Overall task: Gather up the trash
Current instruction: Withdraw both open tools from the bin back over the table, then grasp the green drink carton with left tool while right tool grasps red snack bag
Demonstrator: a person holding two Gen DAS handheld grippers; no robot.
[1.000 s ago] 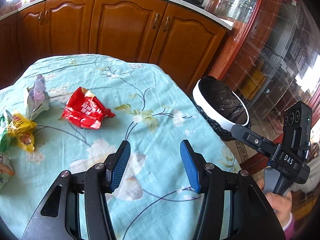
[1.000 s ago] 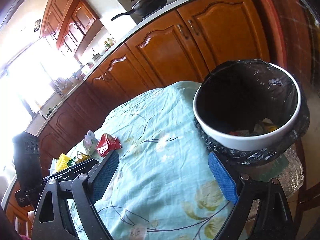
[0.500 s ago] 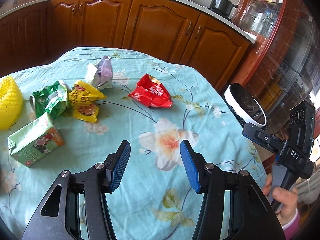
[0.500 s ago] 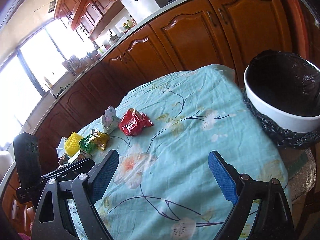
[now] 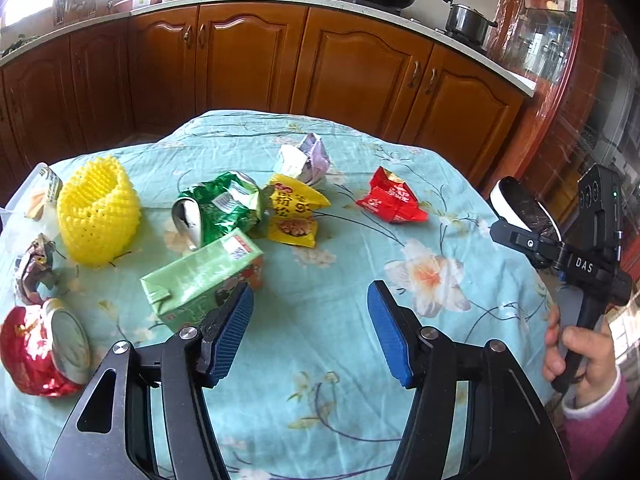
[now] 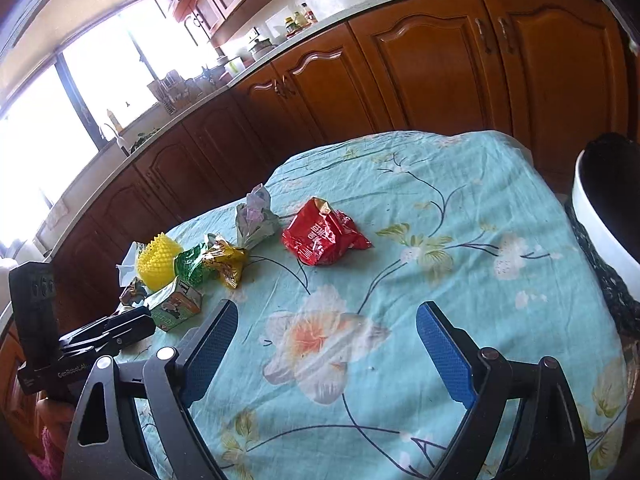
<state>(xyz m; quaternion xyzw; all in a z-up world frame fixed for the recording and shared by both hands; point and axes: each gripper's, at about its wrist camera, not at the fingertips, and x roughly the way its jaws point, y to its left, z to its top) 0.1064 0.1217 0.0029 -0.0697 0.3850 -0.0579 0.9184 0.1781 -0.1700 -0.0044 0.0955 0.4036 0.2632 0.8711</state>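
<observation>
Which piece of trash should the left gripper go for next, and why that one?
Probably the green carton. It lies just ahead of the left gripper, beside its left finger, nearer than the other wrappers. The jaws are opening with nothing between them, so a small shift to the left and forward should put the carton between them. The right gripper is open and empty too.

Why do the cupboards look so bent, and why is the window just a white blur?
Left wrist view: the fisheye lens bows the counter and darkens the corners; the trash is sharp. Right wrist view: daylight overexposes the window to plain white, the cabinets curve, and the red wrapper shows glare.
</observation>
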